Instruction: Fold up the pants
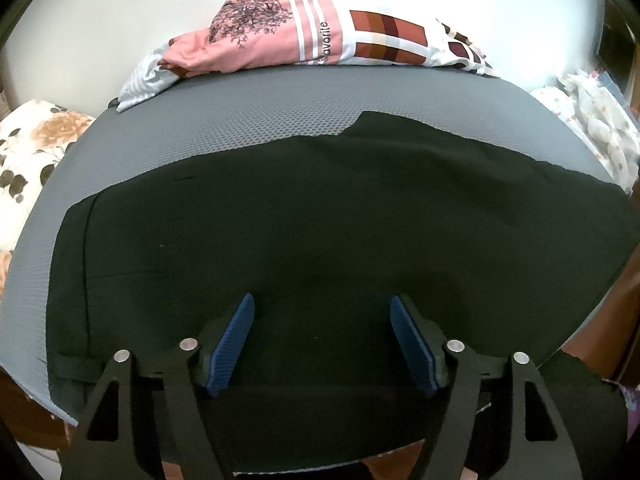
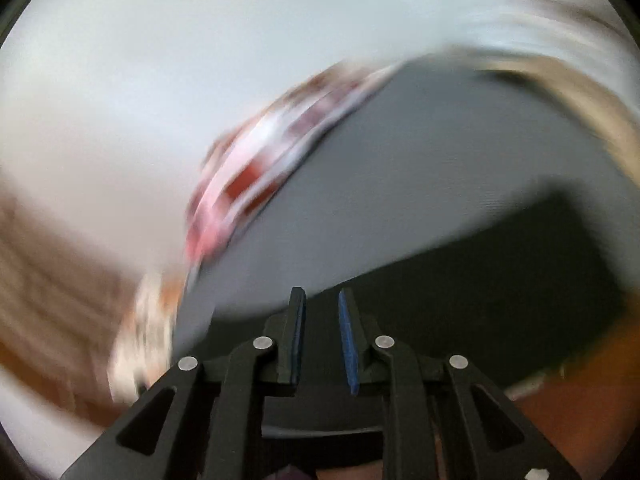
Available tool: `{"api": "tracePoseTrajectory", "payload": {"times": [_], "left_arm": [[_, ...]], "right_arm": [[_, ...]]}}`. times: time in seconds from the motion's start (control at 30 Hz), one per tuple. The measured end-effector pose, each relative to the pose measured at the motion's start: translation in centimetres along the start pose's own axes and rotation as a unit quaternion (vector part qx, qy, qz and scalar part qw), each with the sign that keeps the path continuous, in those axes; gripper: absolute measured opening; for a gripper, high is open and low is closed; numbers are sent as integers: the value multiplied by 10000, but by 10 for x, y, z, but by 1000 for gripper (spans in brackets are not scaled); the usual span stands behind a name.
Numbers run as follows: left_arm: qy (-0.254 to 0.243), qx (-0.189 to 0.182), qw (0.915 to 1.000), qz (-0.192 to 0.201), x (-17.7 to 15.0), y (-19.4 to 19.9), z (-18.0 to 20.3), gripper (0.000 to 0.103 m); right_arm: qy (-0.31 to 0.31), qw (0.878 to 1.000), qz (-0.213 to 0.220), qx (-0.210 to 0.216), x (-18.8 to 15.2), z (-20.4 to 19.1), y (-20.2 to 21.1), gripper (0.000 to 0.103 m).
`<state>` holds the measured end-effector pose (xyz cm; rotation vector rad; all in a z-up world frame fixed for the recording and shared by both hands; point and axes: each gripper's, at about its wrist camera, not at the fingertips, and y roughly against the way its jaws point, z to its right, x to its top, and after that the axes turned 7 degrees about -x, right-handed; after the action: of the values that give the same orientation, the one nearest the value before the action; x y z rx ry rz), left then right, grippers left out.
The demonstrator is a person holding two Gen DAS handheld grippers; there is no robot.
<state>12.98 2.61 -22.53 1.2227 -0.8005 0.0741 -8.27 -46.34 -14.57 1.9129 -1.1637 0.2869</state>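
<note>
Black pants lie flat and folded across a grey textured mat. My left gripper hangs just above the near part of the pants, its blue pads wide apart with nothing between them. The right wrist view is heavily blurred. There my right gripper stands over the edge of the pants, jaws a small way apart and holding nothing. The mat shows beyond it.
A pile of pink, white and brown patterned clothes sits at the mat's far edge. A floral cloth lies left of the mat and another pale cloth right. Brown wood shows past the mat's right edge.
</note>
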Motion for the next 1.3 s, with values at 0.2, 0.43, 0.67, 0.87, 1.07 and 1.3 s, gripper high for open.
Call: {"api": "tracePoseTrajectory", "payload": {"times": [0.2, 0.43, 0.67, 0.87, 1.07, 1.3], "left_arm": [[-58, -49, 10000, -10, 0, -4, 4, 85], [-38, -153, 9999, 14, 0, -6, 4, 88], [70, -409, 9991, 80, 0, -5, -2, 94], [101, -473, 9988, 103, -1, -5, -2, 98], [113, -485, 9987, 112, -2, -5, -3, 98], [139, -433, 9989, 121, -2, -6, -3, 98]], "right_arm": [[2314, 9635, -1254, 493, -25, -171, -159, 30], [3421, 9240, -1704, 163, -40, -261, -280, 32], [3604, 9115, -1981, -1, -35, -275, -342, 34], [3861, 8985, -2086, 92, -46, -282, -354, 30], [4219, 8918, -1599, -325, -55, -288, -352, 8], [4182, 8957, -1267, -825, -50, -290, -369, 0]]}}
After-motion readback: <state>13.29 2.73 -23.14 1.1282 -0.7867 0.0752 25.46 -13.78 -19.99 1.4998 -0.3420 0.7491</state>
